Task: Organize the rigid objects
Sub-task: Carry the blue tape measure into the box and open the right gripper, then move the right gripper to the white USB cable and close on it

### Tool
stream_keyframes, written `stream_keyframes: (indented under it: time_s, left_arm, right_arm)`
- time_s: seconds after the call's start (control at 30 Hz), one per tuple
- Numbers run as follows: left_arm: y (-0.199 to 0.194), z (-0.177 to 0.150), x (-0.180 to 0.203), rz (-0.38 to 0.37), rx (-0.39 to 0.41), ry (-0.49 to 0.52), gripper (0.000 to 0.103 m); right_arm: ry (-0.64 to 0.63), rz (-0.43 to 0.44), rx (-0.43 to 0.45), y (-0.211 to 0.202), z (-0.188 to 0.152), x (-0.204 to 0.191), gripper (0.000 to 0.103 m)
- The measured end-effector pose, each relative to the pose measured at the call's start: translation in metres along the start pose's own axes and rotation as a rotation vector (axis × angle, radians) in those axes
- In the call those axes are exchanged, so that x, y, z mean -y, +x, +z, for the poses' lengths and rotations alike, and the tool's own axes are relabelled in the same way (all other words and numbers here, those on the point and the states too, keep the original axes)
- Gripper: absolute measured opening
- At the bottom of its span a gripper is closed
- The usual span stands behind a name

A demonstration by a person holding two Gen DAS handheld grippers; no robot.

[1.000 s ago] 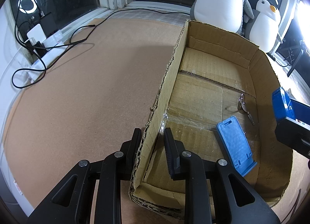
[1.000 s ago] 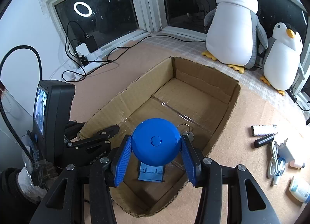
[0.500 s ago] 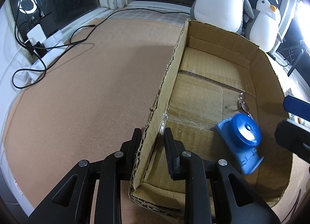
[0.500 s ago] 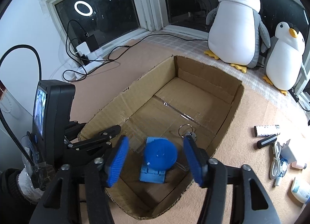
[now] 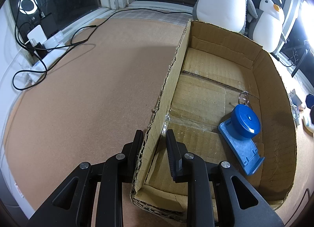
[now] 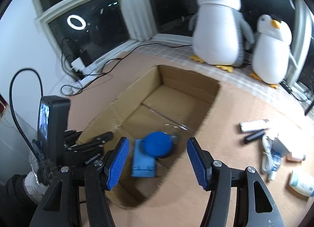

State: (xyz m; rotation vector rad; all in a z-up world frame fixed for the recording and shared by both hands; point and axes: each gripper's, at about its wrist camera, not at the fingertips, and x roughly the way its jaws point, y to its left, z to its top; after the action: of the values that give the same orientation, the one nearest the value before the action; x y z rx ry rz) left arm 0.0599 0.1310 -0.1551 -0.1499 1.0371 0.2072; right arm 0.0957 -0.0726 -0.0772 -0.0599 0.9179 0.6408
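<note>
Right gripper [image 6: 158, 165] now empty, jaws apart after dropping blue disc [image 5: 245, 122] into cardboard box [image 5: 274, 81]; left gripper [image 5: 154, 148] clamps box wall; counter items remain.

no legible text or labels anywhere

A brown cardboard box [image 5: 274, 81] sits on a tan, speckled worktop [image 5: 88, 99]. Inside lie a royal-blue round disc [image 5: 245, 122] and a lighter blue flat stand [image 5: 241, 148]. The far penguins [image 6: 217, 30] are white and grey with yellow beaks.
</note>
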Motion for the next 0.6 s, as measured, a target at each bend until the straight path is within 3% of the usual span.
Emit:
stream_keyframes:
  time_s: [0.53,0.6]
  left_arm:
    - [0.0,0.0,0.0,0.0,0.001,0.001,0.022]
    - [0.0,0.0,0.0,0.0,0.0,0.001,0.022]
  right_arm:
    - [0.218,-0.133,0.008,-0.022,-0.017,0.128,0.057]
    - [0.229,-0.147,-0.005,-0.018,-0.02,0.139,0.051]
